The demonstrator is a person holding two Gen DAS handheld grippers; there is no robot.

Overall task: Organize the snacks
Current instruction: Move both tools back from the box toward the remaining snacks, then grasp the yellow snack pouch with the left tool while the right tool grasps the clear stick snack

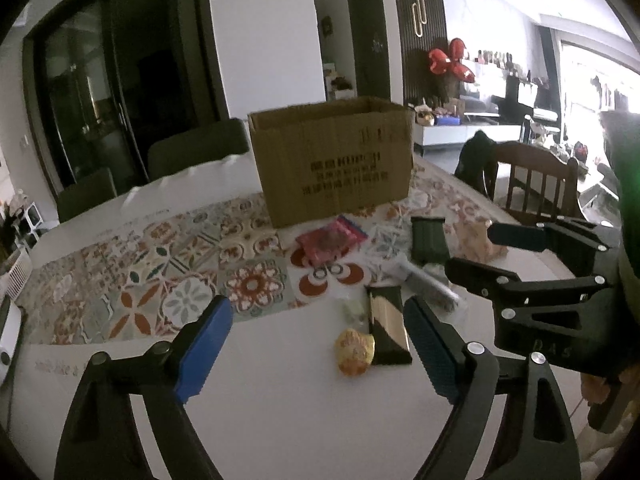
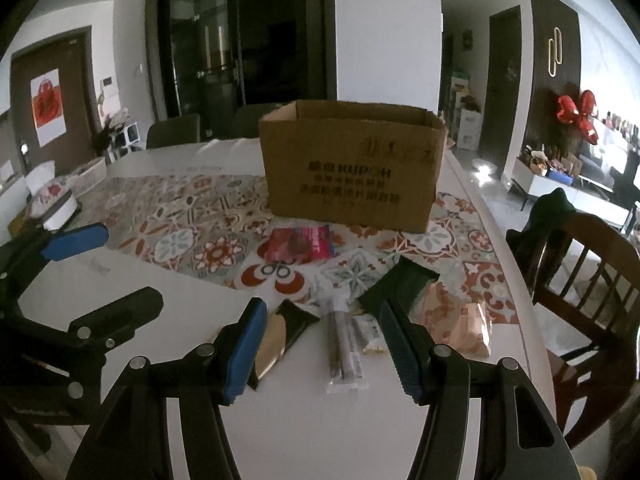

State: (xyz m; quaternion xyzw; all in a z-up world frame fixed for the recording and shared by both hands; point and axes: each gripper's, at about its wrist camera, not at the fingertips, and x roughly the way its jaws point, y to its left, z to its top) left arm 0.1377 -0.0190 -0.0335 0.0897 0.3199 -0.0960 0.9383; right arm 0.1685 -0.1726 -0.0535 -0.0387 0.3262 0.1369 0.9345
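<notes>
So the counter is white with a patterned mat across the middle, and an open cardboard box sits on the mat toward the far edge. A wooden chair stands off the right edge.

The snacks are all loose on the counter in front of the box, none in it that I can see. A red pack lies just in front of the box, a dark green pack and a peach pack sit nearer the right edge, and a black-and-gold bar, a clear-wrapped stick and a round yellow snack are closest to the near edge.

Left gripper hangs above the near edge with jaws wide, nothing in them. Right gripper is about half open over the stick, not touching it as far as I can tell.
</notes>
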